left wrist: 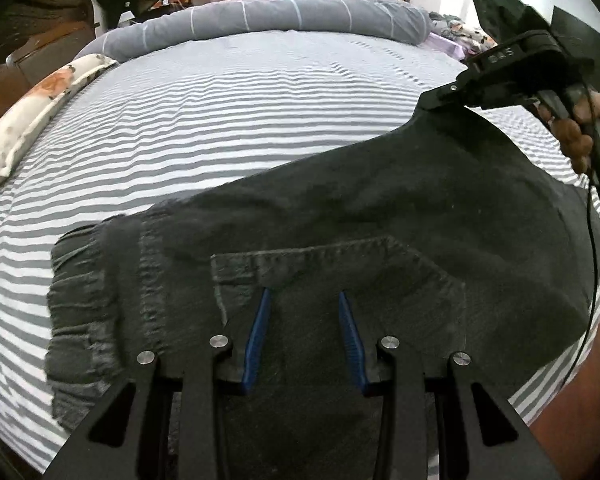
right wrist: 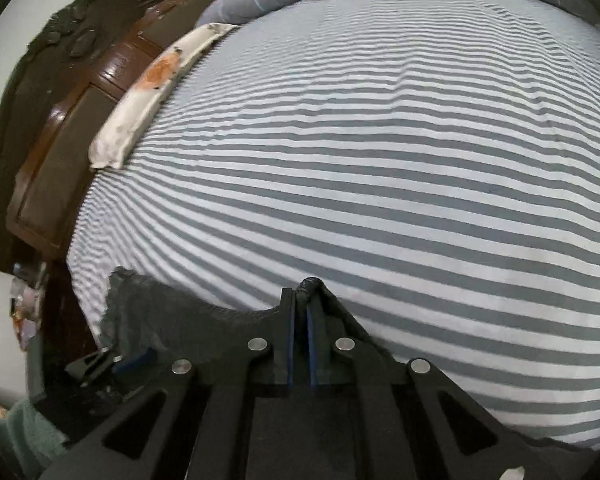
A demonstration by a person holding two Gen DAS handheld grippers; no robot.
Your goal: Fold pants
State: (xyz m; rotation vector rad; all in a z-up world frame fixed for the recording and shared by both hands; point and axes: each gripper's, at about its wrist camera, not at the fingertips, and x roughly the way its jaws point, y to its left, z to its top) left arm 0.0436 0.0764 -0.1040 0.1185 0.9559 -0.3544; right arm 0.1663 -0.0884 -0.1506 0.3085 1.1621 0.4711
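Note:
Dark grey pants (left wrist: 380,216) lie on the striped bed, elastic waistband at the left and a back pocket near the front. My left gripper (left wrist: 305,296) is open, its blue pads (left wrist: 260,328) hovering over the pocket area. My right gripper (left wrist: 432,105) is shut on the far right corner of the pants and lifts it off the bed. In the right wrist view the right gripper (right wrist: 303,292) pinches a bunched fold of the pants (right wrist: 152,304); the left gripper's tip (right wrist: 96,364) shows at lower left.
The bed has a grey and white striped sheet (left wrist: 220,120). A rolled grey duvet (left wrist: 284,16) lies along the far edge. A floral pillow (left wrist: 32,112) lies at the left by the dark wooden headboard (right wrist: 60,120). Clutter and curtains stand beyond.

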